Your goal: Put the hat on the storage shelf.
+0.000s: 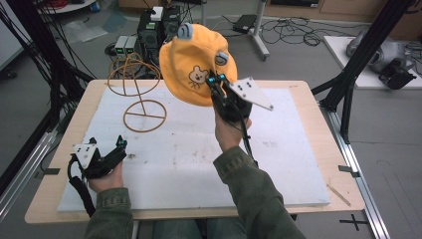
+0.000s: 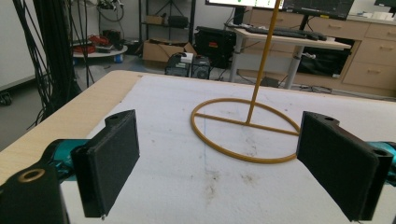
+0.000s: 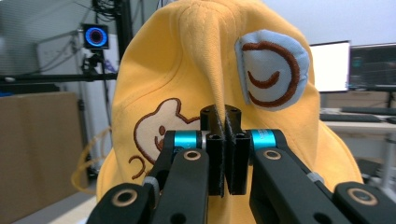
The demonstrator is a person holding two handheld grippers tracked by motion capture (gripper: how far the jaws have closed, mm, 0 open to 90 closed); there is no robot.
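The right gripper (image 1: 216, 79) was raised above the far middle of the table (image 1: 303, 149), its jaws clamped tight on a fold of a yellow hat (image 1: 191, 62). The hat hung in the air from that pinch, clear of the white mat (image 1: 199, 159), with a bear face embroidered on it and two pale blue ears (image 1: 186, 31) sewn on. In the right gripper view the fold of the hat (image 3: 187, 70) ran down between the closed jaws, one blue ear (image 3: 271, 70) just right of it.

The left gripper (image 1: 117, 149) sat low near the table's left front, over the mat's edge, its jaws spread wide and holding nothing. Beyond it stood a yellow wire stand (image 1: 142, 94), its ring base on the mat and a wire globe on top of its stem. In the left gripper view the ring base (image 2: 245, 135) lay between the parted jaws, farther off.
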